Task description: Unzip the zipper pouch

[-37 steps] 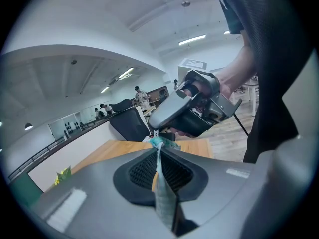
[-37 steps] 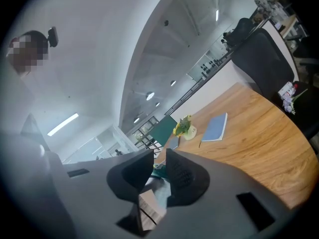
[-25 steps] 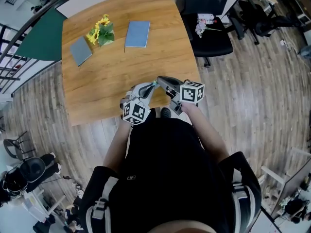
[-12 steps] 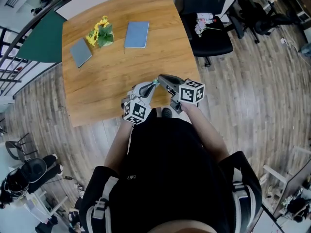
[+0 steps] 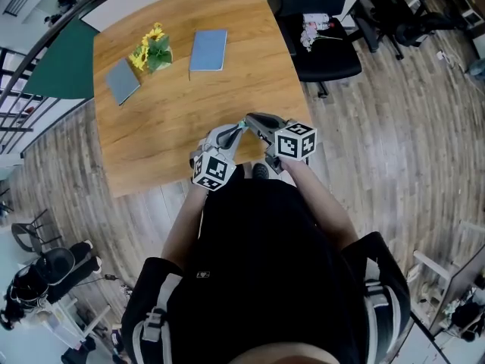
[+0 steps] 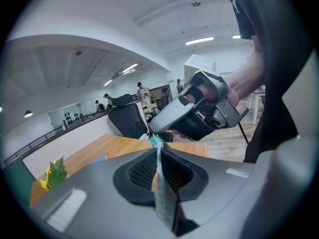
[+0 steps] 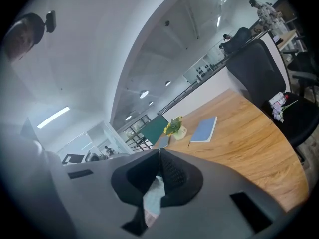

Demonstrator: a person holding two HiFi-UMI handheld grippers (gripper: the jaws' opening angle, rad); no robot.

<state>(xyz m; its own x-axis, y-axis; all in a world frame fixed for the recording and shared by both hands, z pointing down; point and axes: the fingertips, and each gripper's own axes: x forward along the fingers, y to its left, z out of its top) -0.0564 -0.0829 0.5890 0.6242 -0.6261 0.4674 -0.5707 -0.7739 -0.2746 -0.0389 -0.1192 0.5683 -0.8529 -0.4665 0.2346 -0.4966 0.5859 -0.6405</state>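
Note:
The zipper pouch [image 5: 242,128] is a small pale teal bag held in the air over the wooden table's near edge, between my two grippers. My left gripper [image 5: 236,133] is shut on the pouch's thin edge [image 6: 162,188], which stands upright between its pads. My right gripper [image 5: 249,120] comes in from the right and is shut on pale pouch fabric [image 7: 153,197]. I cannot tell whether it holds the zipper pull. In the left gripper view, the right gripper [image 6: 192,112] and the hand holding it sit just beyond the pouch's top corner [image 6: 156,142]. Most of the pouch is hidden by the jaws.
The wooden table [image 5: 182,120] carries a pot of yellow flowers [image 5: 152,50], a blue notebook [image 5: 208,50] and a grey notebook [image 5: 121,80] at its far side. A black office chair [image 5: 322,44] stands at the table's right. A green board [image 5: 64,65] is at the left.
Both grippers stay together on the pouch. They sit slightly higher in the head view. Nothing else has visibly changed.

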